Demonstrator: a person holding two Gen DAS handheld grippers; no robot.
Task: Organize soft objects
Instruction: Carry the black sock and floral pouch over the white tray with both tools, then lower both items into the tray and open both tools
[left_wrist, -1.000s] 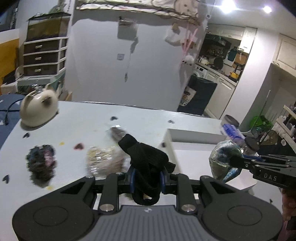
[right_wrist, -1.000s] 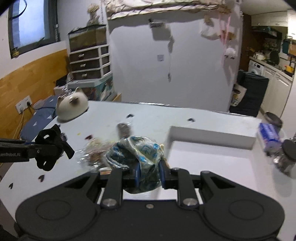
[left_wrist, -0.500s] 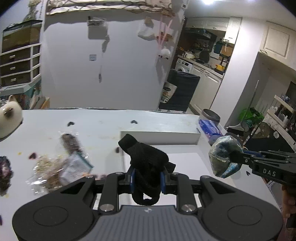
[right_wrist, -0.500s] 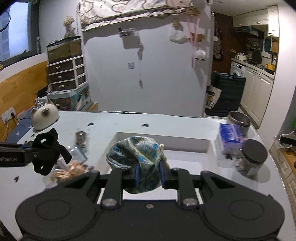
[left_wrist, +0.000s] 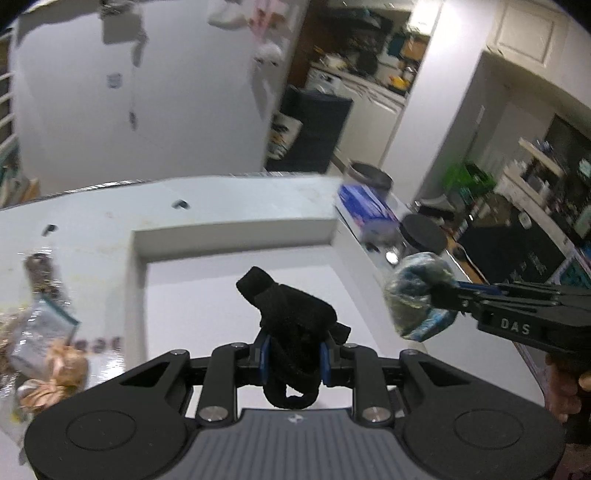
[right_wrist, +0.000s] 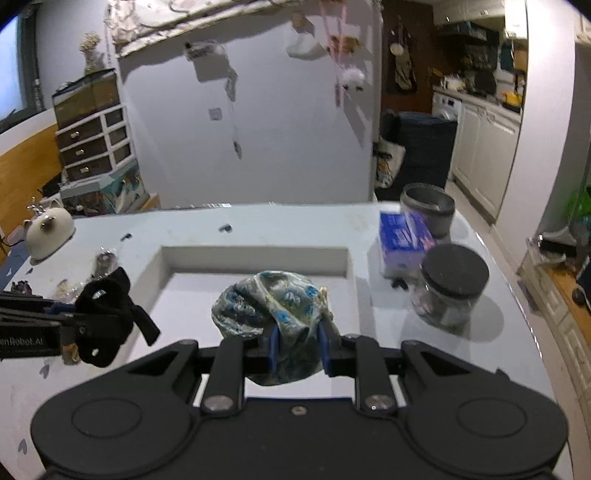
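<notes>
Desk (right_wrist: 258, 225) clutter differs by view: cat figurine (right_wrist: 48, 232) in right view only. Left claw (left_wrist: 291, 354) clamps black glove (left_wrist: 291, 325), right claw (right_wrist: 297, 347) clamps blue patterned cloth (right_wrist: 269, 306); both tilted down above white tray (right_wrist: 255, 254), apparently not touching it.

Blk glove (left_wrist: 291, 317), blue-patterned cloth (right_wrist: 273, 310), both clamped

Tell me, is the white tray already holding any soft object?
No. The tray is bare; the black cloth and the blue cloth are both held above it in tongs.
</notes>
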